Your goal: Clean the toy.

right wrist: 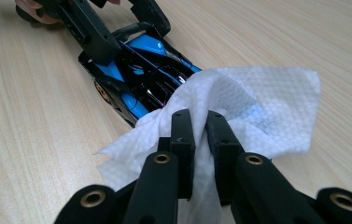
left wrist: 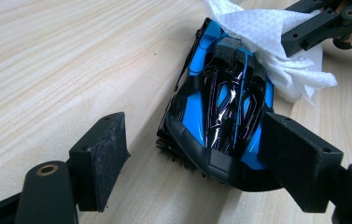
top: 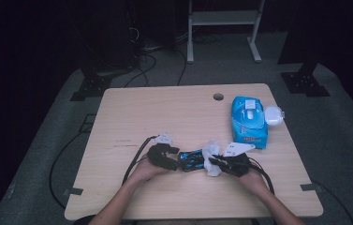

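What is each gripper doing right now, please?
Left gripper: open, jaws astride the toy car, one pad against it.
Right gripper: shut on the wipe.

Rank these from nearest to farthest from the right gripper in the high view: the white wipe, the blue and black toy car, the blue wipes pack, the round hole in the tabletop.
1. White paper wipe: pinched in the right gripper fingers.
2. Blue and black toy car: just left, under the wipe's edge.
3. Blue wipes pack: behind, toward the table's right edge.
4. Round hole: farthest, near the far edge.
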Demonstrator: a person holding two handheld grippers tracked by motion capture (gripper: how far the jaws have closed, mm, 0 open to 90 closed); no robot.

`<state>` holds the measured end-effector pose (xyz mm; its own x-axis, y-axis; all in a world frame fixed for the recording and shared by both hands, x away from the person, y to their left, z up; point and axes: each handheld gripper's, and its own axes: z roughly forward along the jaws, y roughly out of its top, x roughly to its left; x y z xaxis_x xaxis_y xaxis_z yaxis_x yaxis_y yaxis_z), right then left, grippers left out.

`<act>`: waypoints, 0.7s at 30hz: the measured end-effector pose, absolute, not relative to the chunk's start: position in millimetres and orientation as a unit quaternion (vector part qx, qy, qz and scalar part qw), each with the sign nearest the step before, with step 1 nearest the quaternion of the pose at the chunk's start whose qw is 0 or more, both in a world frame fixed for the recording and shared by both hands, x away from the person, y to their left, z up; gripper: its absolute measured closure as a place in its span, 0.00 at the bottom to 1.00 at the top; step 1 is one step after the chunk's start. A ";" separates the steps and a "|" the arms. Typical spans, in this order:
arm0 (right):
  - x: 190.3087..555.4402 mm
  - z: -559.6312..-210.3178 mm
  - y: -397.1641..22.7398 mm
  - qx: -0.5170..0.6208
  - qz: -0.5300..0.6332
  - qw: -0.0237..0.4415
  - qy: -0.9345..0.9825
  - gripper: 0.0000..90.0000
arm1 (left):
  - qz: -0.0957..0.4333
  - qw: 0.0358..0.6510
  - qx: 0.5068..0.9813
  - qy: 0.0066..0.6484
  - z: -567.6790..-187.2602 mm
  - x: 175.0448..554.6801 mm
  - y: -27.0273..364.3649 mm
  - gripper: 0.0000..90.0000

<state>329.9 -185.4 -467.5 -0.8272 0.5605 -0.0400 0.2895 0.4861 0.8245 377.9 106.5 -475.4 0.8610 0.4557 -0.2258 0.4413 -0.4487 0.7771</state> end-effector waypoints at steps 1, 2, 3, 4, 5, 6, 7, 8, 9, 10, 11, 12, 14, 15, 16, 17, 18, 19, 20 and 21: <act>328.9 -467.6 -185.1 0.248 0.440 0.158 0.848 0.91 | 0.011 0.453 0.852 0.262 -475.1 377.2 106.4 0.26; 327.9 -467.8 -184.7 0.245 0.439 0.163 0.849 0.91 | 0.017 0.454 0.852 0.260 -474.6 375.8 105.7 0.26; 325.8 -467.7 -184.1 0.241 0.436 0.169 0.850 0.92 | 0.020 0.453 0.853 0.258 -474.2 374.8 105.4 0.26; 324.6 -467.6 -183.7 0.236 0.435 0.175 0.851 0.92 | 0.023 0.454 0.853 0.257 -474.0 373.8 105.0 0.26; 323.2 -468.0 -183.2 0.231 0.434 0.182 0.852 0.92 | 0.026 0.452 0.855 0.255 -473.5 373.3 105.0 0.26; 321.8 -468.2 -183.0 0.229 0.433 0.185 0.852 0.92 | 0.030 0.451 0.855 0.255 -473.1 372.5 104.6 0.26; 321.3 -468.2 -183.0 0.226 0.432 0.188 0.853 0.92 | 0.036 0.450 0.855 0.254 -472.7 371.6 104.1 0.26; 320.2 -468.4 -182.5 0.222 0.432 0.193 0.853 0.92 | 0.039 0.448 0.857 0.253 -472.1 370.9 104.1 0.26; 319.1 -468.5 -182.3 0.217 0.430 0.197 0.854 0.92 | 0.039 0.447 0.857 0.252 -471.8 370.5 104.1 0.26; 318.0 -468.5 -181.9 0.214 0.428 0.200 0.855 0.92 | 0.037 0.447 0.857 0.254 -471.7 370.2 104.3 0.26; 316.7 -468.9 -181.7 0.209 0.428 0.204 0.855 0.92 | 0.033 0.446 0.857 0.257 -471.7 370.6 104.5 0.26; 316.1 -469.2 -182.1 0.206 0.429 0.206 0.855 0.92 | 0.028 0.444 0.857 0.259 -471.4 371.0 104.7 0.26; 315.8 -469.7 -182.9 0.205 0.432 0.204 0.854 0.92 | 0.004 0.440 0.858 0.267 -471.0 373.5 105.2 0.23; 316.3 -469.6 -183.4 0.207 0.433 0.201 0.854 0.92 | -0.004 0.440 0.857 0.268 -471.3 374.1 105.4 0.23; 316.8 -469.8 -183.6 0.210 0.434 0.199 0.853 0.92 | -0.017 0.442 0.855 0.270 -472.0 375.0 105.6 0.23; 317.7 -470.0 -184.1 0.213 0.436 0.195 0.853 0.92 | -0.027 0.442 0.854 0.273 -472.4 375.4 105.8 0.23; 319.1 -470.1 -184.8 0.214 0.439 0.191 0.852 0.92 | -0.036 0.442 0.853 0.277 -472.5 375.1 105.8 0.24; 319.8 -470.1 -185.2 0.217 0.440 0.187 0.851 0.92 | -0.043 0.443 0.852 0.276 -472.9 375.1 105.2 0.26; 319.7 -470.1 -185.2 0.216 0.440 0.187 0.852 0.92 | -0.049 0.442 0.852 0.276 -472.9 375.0 104.9 0.28; 319.2 -470.0 -184.9 0.215 0.439 0.188 0.852 0.92 | -0.057 0.441 0.852 0.277 -474.0 374.9 103.6 0.32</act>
<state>319.2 -184.9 -470.0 -0.8367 0.5315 -0.1318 0.2009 0.5219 0.8290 374.9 103.6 -474.0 0.8404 0.4218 -0.3404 0.5214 -0.4581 0.7199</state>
